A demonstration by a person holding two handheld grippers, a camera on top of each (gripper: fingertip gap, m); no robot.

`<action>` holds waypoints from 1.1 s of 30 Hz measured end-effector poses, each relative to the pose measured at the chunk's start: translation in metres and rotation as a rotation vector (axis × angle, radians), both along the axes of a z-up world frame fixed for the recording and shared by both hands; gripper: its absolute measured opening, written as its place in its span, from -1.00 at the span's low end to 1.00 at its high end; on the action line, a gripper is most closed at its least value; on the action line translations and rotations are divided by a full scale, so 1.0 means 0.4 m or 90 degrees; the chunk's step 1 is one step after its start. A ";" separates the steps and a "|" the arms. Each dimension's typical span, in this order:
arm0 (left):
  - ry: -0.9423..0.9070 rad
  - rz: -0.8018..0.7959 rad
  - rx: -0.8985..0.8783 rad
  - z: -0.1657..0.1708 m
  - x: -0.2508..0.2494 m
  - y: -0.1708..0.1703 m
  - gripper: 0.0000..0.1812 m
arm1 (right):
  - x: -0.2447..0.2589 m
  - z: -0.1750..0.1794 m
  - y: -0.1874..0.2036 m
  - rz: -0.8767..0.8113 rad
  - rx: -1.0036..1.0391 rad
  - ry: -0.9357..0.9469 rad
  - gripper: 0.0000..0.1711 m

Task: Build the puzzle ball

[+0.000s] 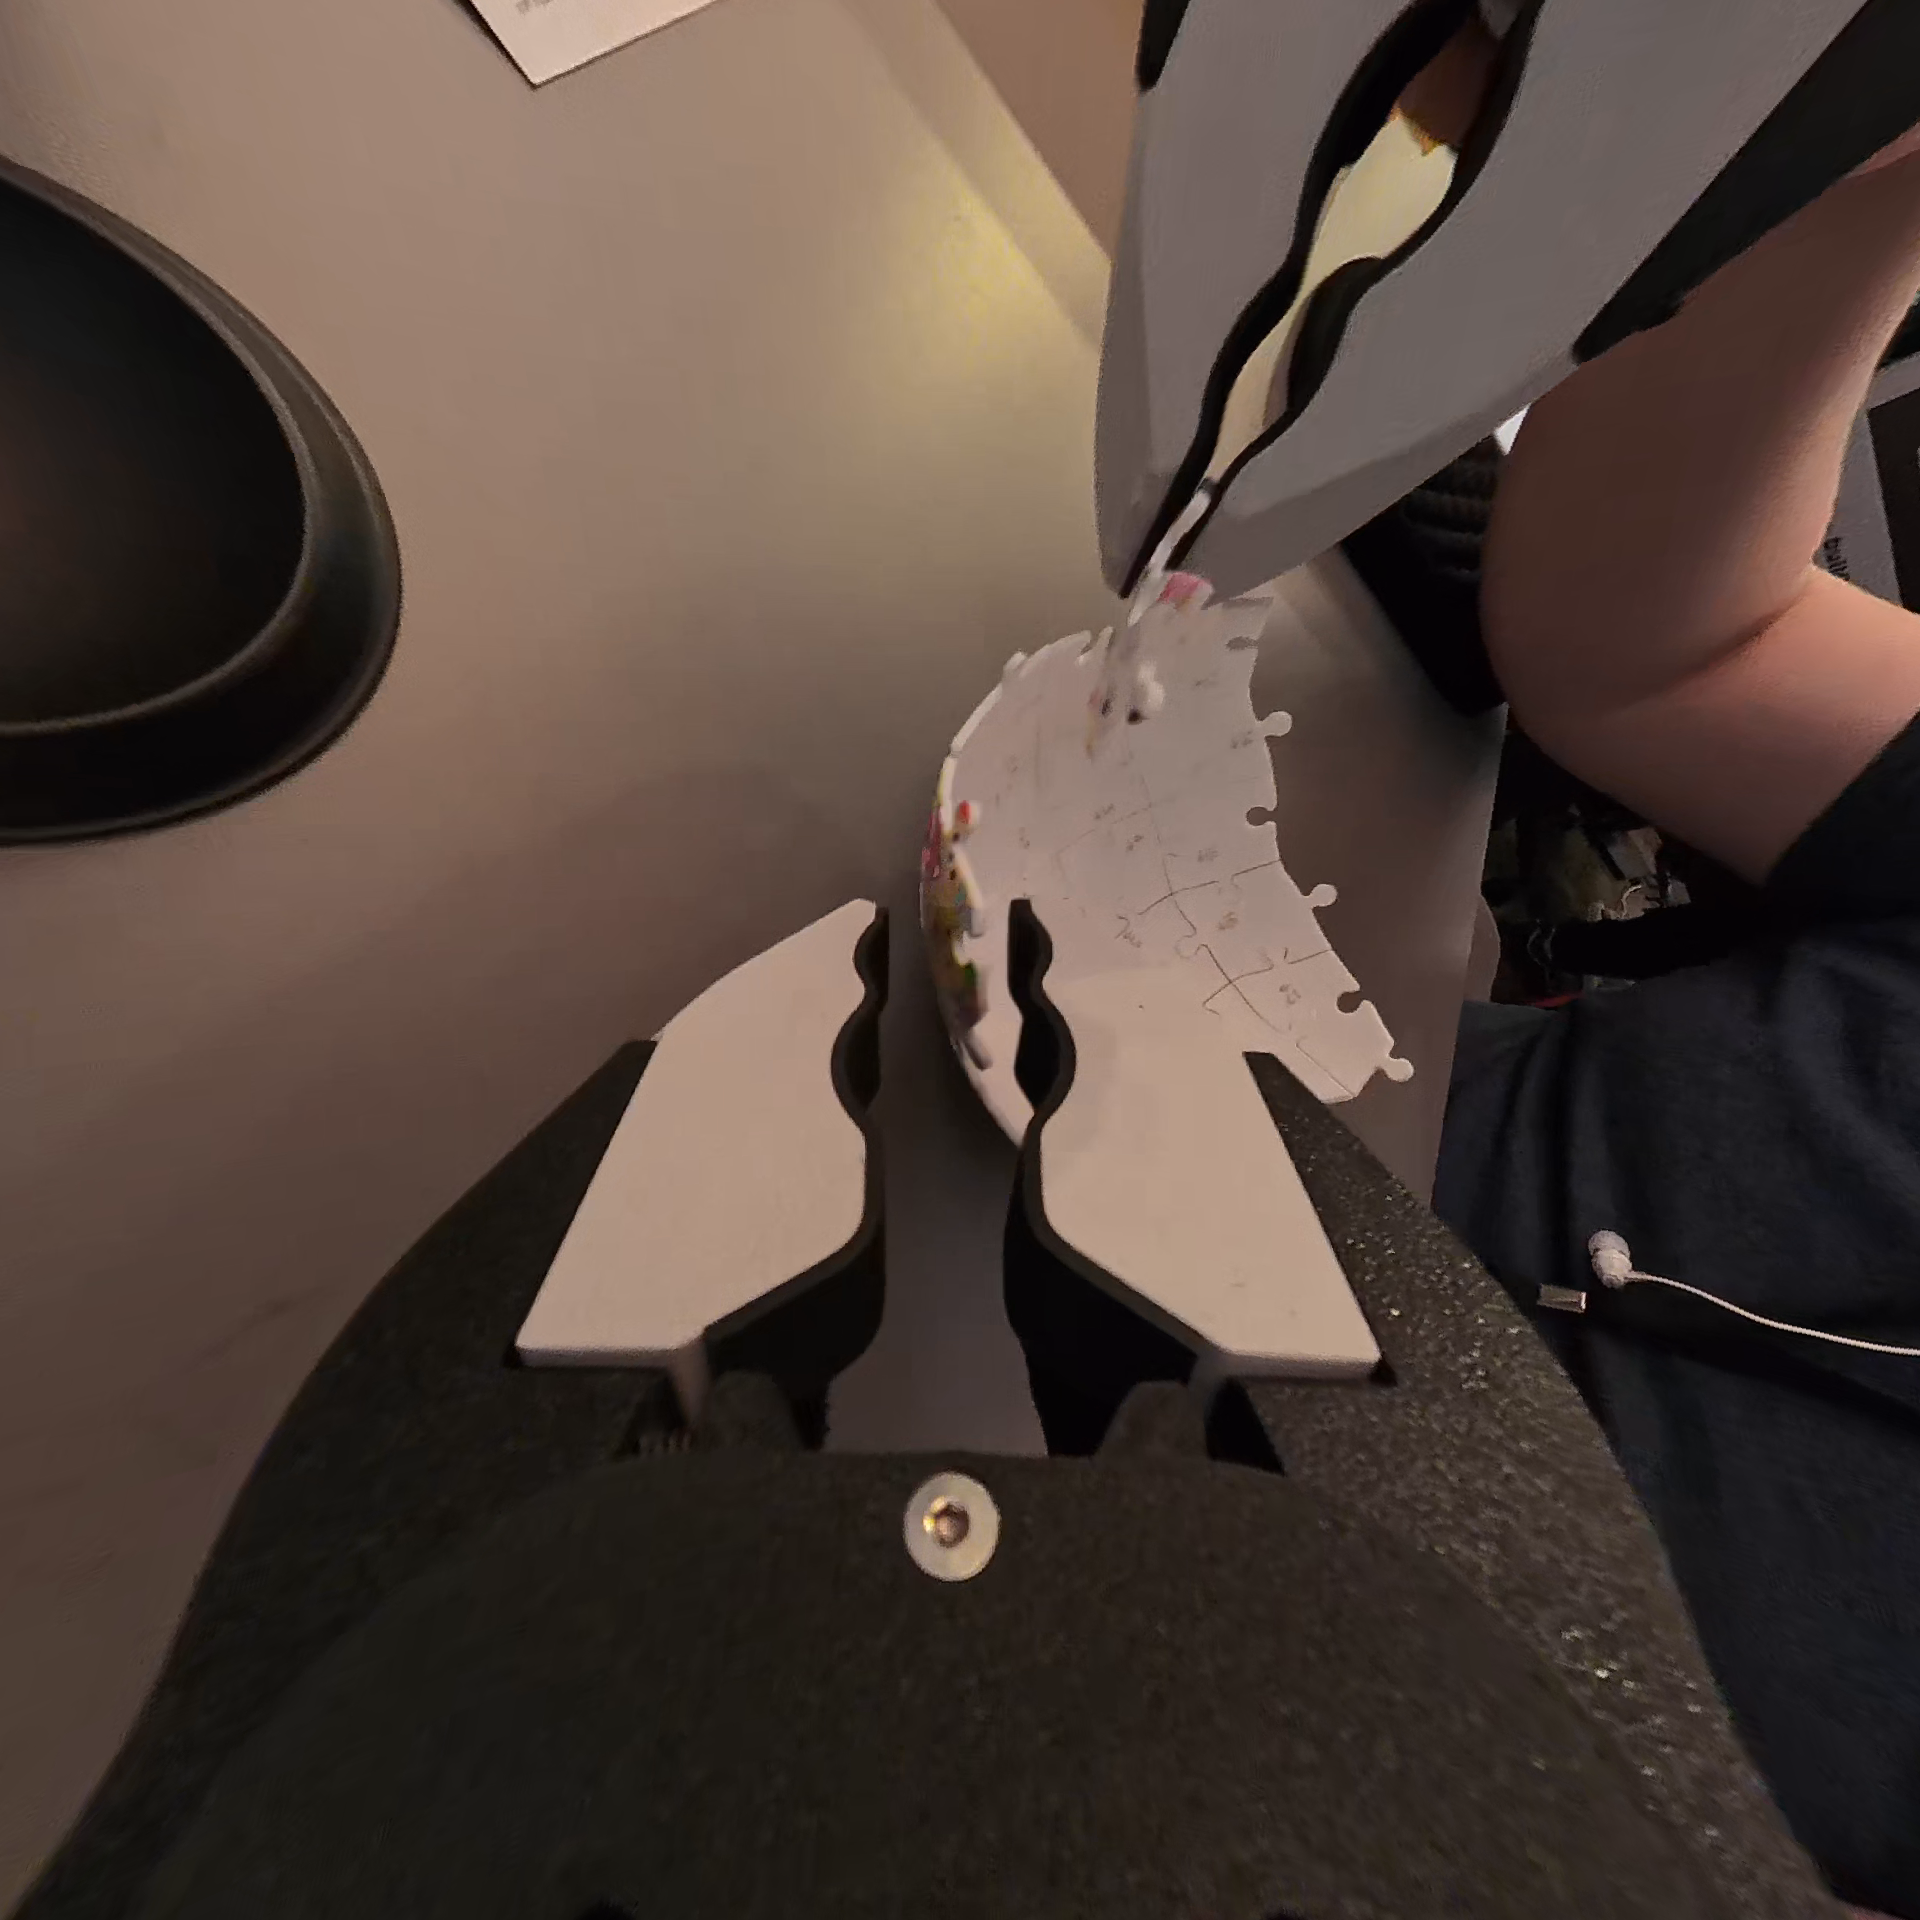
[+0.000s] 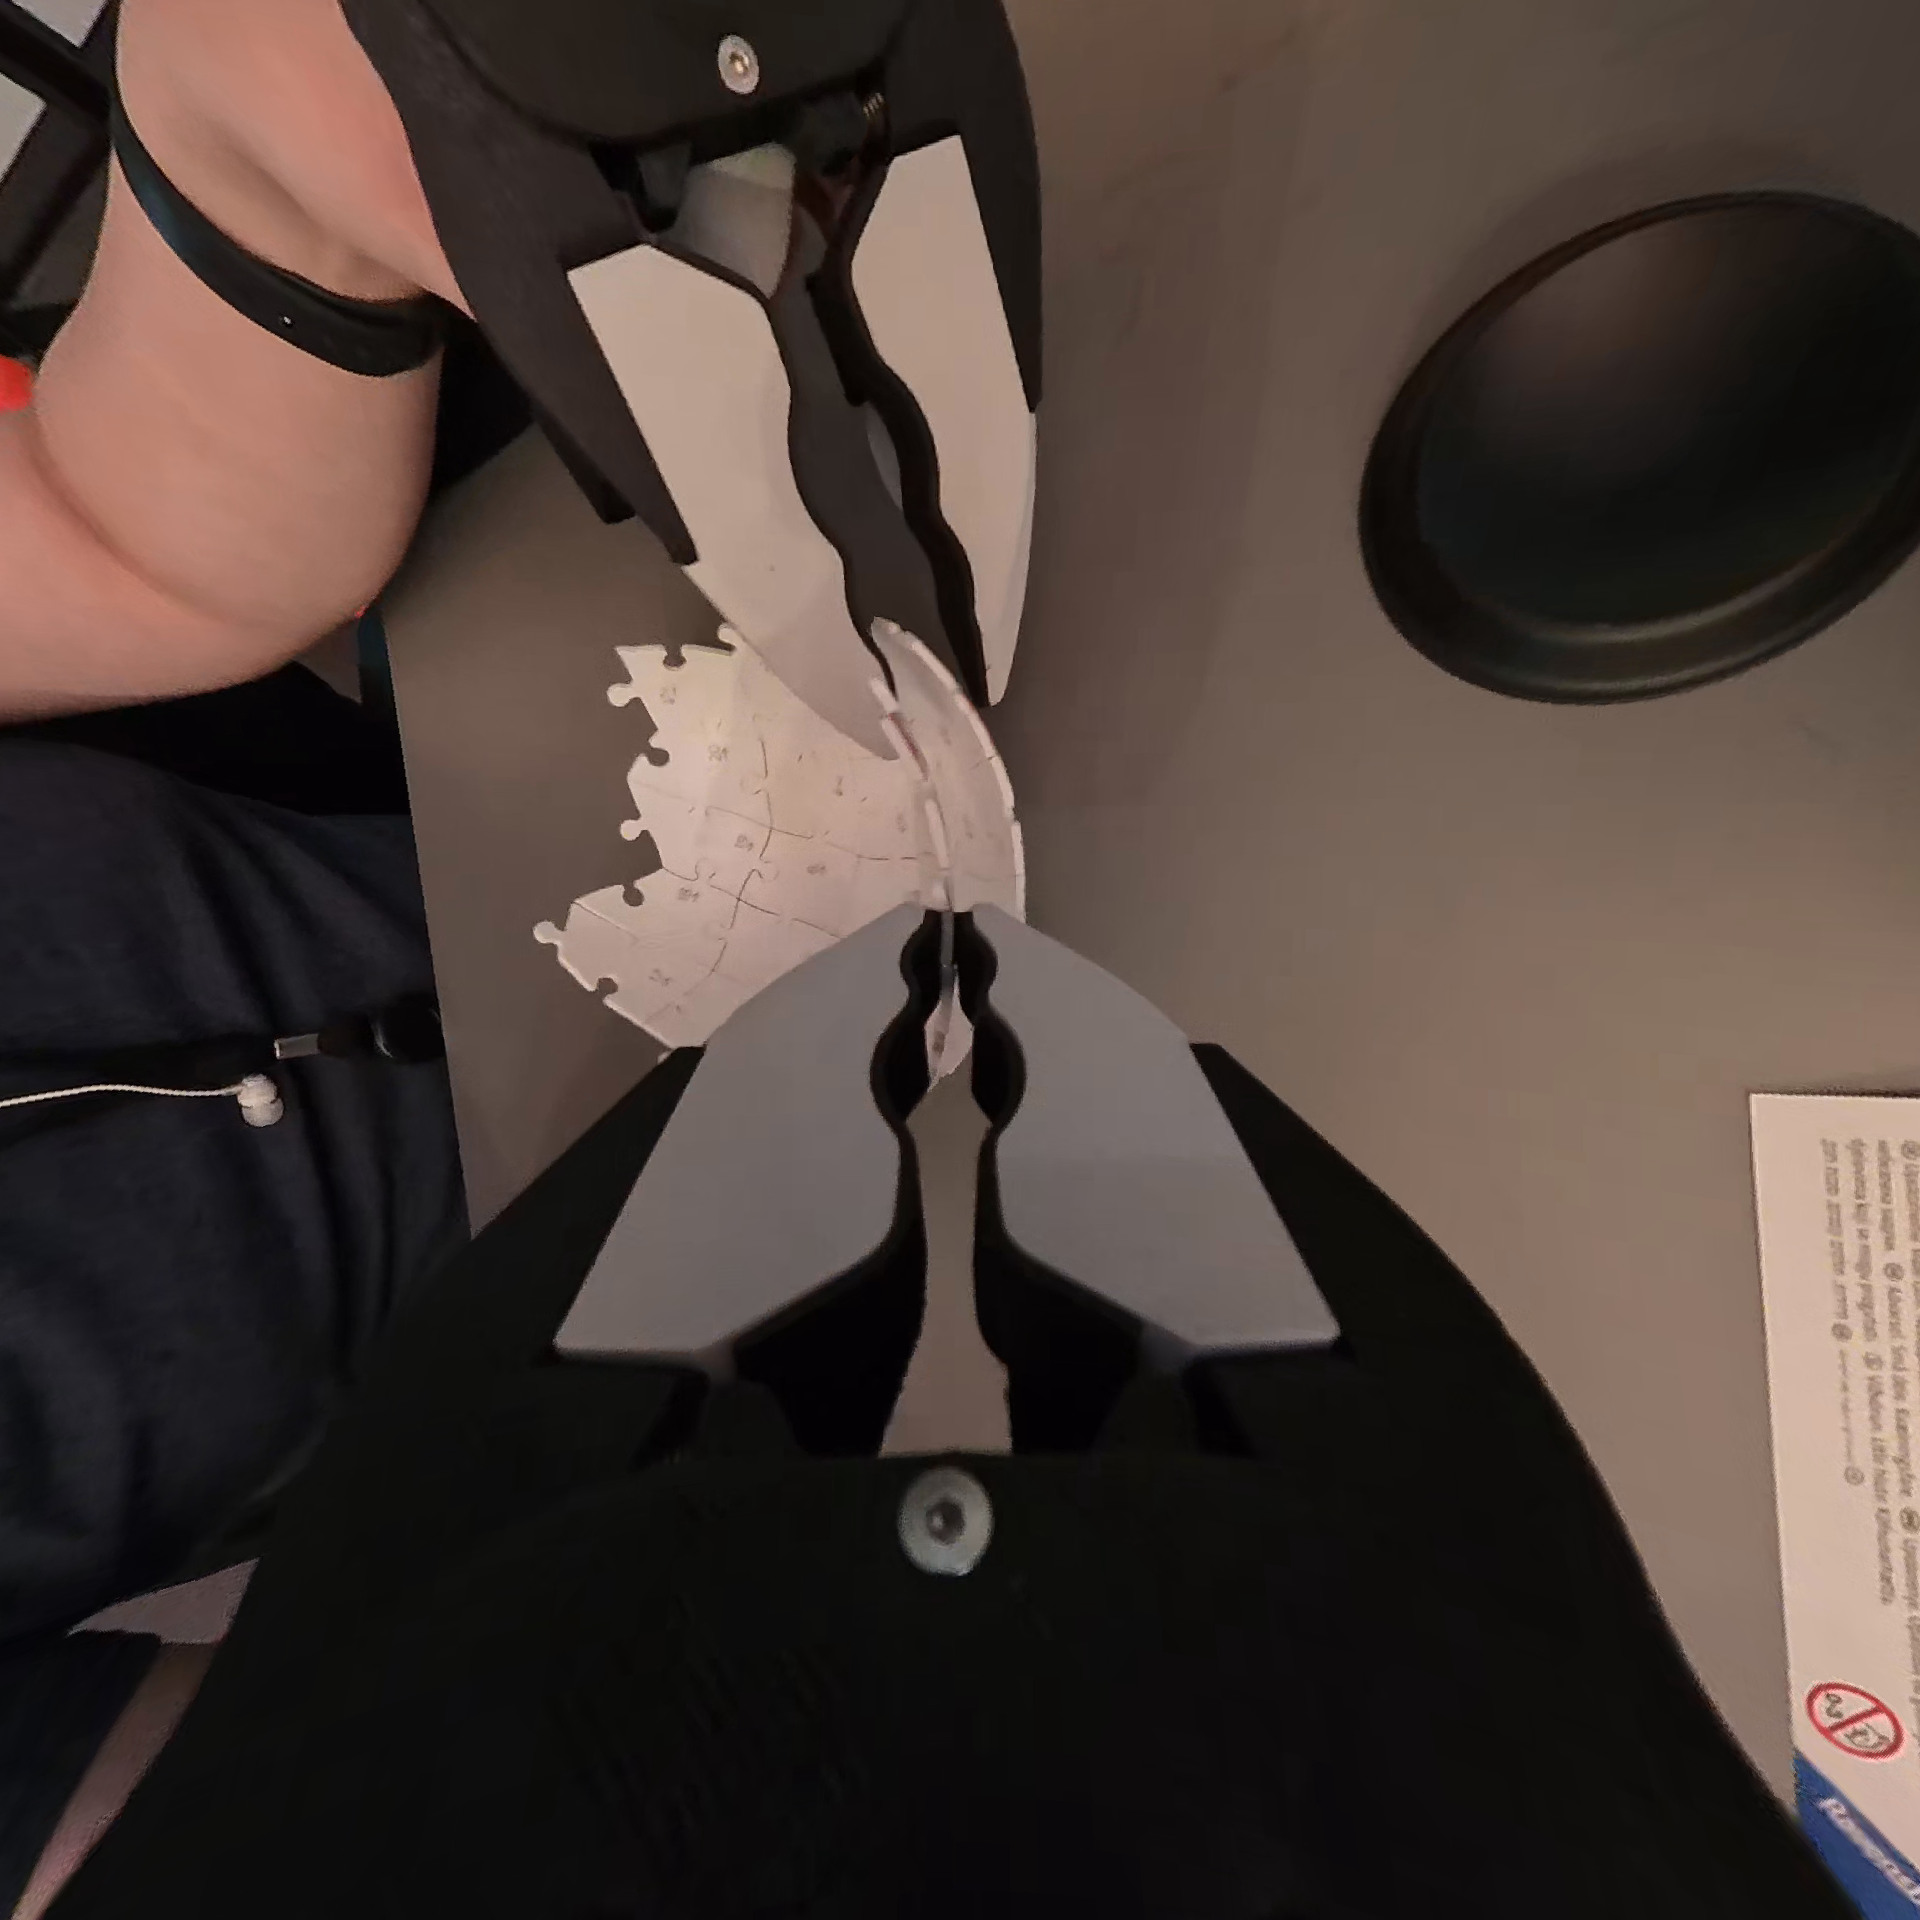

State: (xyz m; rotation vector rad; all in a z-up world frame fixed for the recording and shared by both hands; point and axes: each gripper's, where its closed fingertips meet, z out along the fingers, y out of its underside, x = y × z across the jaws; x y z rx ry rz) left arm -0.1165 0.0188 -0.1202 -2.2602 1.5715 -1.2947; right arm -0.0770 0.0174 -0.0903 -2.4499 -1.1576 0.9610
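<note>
My left gripper has its jaws apart, straddling the near rim of the half-built puzzle ball, whose curved white shell rises just ahead of my fingertips, its printed side facing left. My right gripper is pinched together on a loose puzzle piece at the shell's far rim. Beyond the ball to my left gripper's left, a black bowl sits on the grey table. A printed sheet lies right of my right gripper.
</note>
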 end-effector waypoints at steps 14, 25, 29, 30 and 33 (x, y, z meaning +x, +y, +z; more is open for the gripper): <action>0.031 -0.040 0.016 -0.001 -0.028 -0.008 -0.79 | -0.023 -0.012 0.015 0.126 0.093 -0.083 -0.96; -0.004 -0.012 0.013 0.013 0.000 0.019 -0.88 | -0.034 -0.013 0.032 0.134 0.087 -0.084 -0.96; -0.005 -0.020 0.006 0.011 0.004 0.014 -0.91 | -0.025 -0.023 0.038 0.121 0.072 -0.081 -0.96; -0.005 -0.020 0.005 0.011 0.005 0.013 -0.91 | -0.024 -0.024 0.038 0.119 0.070 -0.079 -0.96; -0.006 -0.022 0.004 0.011 0.008 0.013 -0.91 | -0.024 -0.027 0.039 0.119 0.070 -0.080 -0.96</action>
